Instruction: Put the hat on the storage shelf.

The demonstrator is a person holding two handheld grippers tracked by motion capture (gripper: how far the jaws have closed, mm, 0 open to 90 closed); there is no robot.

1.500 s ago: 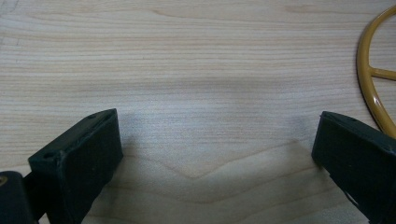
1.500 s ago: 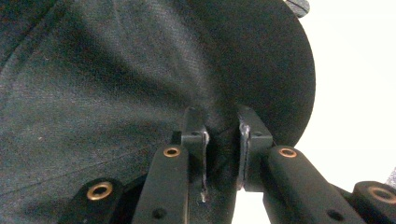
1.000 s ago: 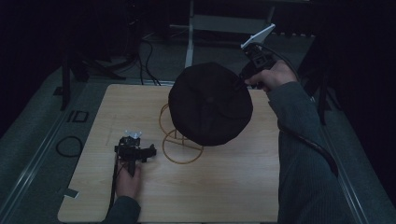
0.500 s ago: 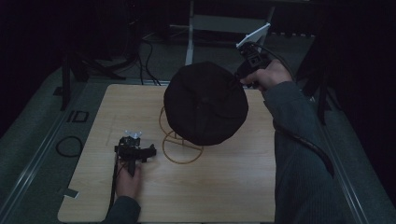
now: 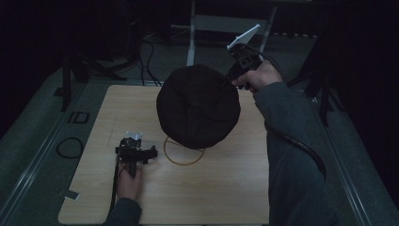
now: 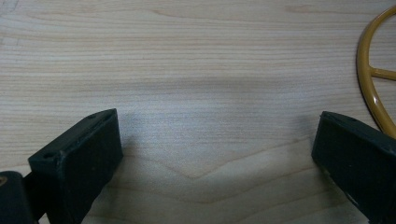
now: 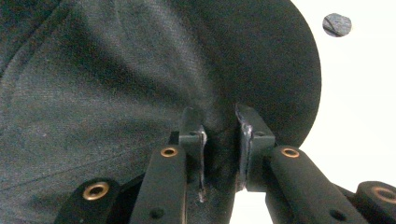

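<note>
1. Right gripper [image 5: 229,81], raised over the table's far edge; jaws nearly closed, pinching the hat [image 5: 197,106] by its edge. A fold of the dark fabric sits between the jaws in the right gripper view.
2. Hat hangs in the air above the table [image 5: 226,188], over the far part of the yellow wire stand [image 5: 183,150].
3. Left gripper [image 5: 151,153] lies on the table near the left edge, jaws wide apart, nothing between them.
4. Stand's ring is just right of it, apart.
</note>
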